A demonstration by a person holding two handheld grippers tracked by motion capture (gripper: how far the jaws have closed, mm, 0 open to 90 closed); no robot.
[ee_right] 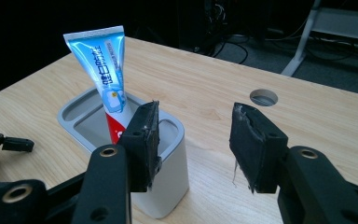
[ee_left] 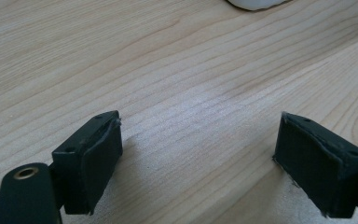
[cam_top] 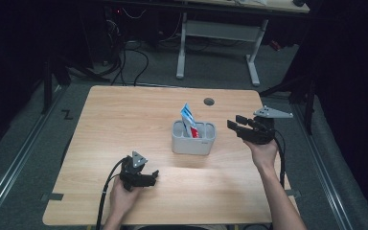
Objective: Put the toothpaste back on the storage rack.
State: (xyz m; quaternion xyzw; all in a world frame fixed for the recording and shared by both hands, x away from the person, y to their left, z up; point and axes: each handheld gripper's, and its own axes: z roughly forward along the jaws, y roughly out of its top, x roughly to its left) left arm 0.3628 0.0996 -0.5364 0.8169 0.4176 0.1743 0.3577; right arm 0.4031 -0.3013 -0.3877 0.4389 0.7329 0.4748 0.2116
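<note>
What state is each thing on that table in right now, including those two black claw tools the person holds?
Toothpaste tube: standing tilted in the holder, crimped end up, nothing gripping it.
Grey holder: upright on the table, compartment nearest the right gripper empty.
Left gripper: open, fingers low over bare wood, holding nothing.
Right gripper: open, nothing between its fingers, beside the holder.
Table: wooden, one round cable hole.

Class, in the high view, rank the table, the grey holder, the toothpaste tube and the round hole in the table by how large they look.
1. Table
2. Grey holder
3. Toothpaste tube, partly sunk in the holder
4. Round hole
</note>
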